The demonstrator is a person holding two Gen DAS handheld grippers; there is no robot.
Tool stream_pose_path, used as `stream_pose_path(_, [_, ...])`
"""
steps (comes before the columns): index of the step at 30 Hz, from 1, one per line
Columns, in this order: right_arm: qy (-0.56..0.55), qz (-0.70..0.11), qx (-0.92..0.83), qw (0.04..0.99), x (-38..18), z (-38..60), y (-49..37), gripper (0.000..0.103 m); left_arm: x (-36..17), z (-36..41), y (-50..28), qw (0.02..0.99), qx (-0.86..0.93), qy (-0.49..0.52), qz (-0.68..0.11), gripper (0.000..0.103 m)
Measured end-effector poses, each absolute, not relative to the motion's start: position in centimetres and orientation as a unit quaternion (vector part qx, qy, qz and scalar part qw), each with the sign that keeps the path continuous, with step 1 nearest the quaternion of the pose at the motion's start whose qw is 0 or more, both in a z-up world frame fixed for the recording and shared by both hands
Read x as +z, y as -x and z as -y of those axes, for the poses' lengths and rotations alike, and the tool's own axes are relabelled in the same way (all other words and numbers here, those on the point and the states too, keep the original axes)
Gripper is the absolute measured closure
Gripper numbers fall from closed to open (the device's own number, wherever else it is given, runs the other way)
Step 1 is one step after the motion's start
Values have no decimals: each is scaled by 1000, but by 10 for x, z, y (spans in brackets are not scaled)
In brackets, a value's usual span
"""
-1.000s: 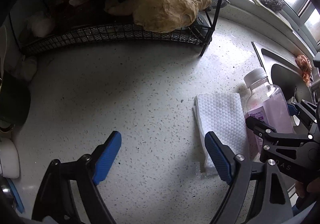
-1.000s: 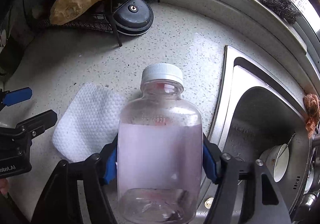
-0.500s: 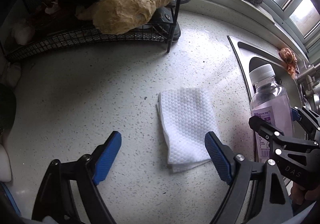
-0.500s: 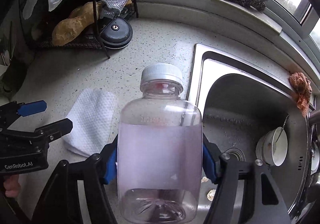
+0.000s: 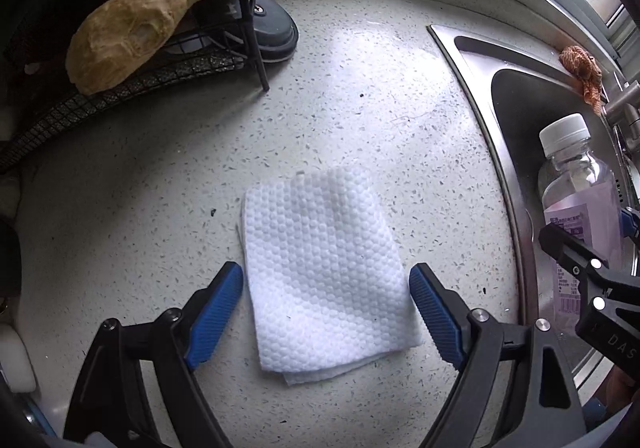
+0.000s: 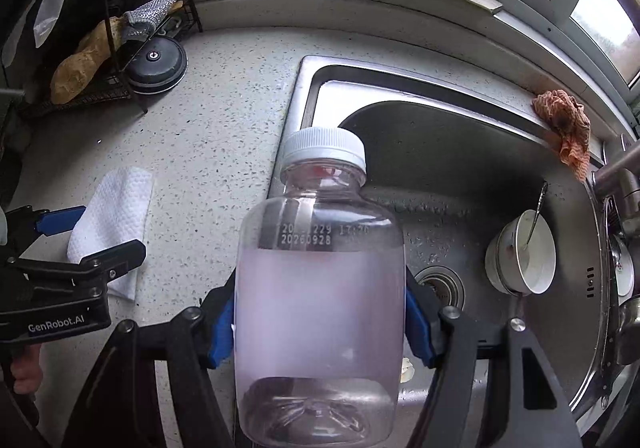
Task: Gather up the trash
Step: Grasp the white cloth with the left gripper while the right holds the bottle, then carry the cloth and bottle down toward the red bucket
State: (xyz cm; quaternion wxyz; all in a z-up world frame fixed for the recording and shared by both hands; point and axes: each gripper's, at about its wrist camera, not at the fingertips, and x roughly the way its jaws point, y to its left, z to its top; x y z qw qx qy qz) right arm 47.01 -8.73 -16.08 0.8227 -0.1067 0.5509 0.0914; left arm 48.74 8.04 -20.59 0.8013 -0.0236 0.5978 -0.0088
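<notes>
My left gripper point(image 5: 326, 314) hangs spread wide over the folded paper towel point(image 5: 326, 276), which lies flat on the speckled counter point(image 5: 160, 187), one blue pad at nine o'clock of it and the other at three, neither touching. My right gripper point(image 6: 320, 324) pinches the clear plastic bottle point(image 6: 320, 288) by its belly, white cap at twelve o'clock, held over the near edge of the sink point(image 6: 440, 151); from the left wrist view it shows at three o'clock of the towel.

The step in hand, I judge, is taking the towel. It is thin and limp, so I should come straight down until both pads meet the counter just outside its side edges, then close so the sheet bunches up between them instead of sliding away. A shallow bite would catch only the top ply. I should keep the bottle level and clear of the left tongs meanwhile.
</notes>
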Motion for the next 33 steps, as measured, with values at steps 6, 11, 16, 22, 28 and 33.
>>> stream_pose_path(6, [98,-559,92,818,-168,93,-474,37,-208,-75,-499,796,11,19,-605,21])
stream_pose_path(11, [94,-561,99,817,-169,93,-474,37,-206,-69,-496,799,13,21,-600,39])
stream_pose_path(16, [89,-564,107,814,-169,93,-472,37,-202,-67,-482,811,11,24,-585,70])
stream_pose_path(22, [72,-571,116,810,-167,91,-460,37,-202,-60,-470,805,-1,42,-592,95])
stream_pose_path(28, [68,-555,124,820,-147,97,-437,37,-184,-44,-447,816,-12,51,-576,95])
stream_pose_path(33, [64,-532,127,835,-126,109,-412,37,-159,-34,-421,832,-22,51,-552,95])
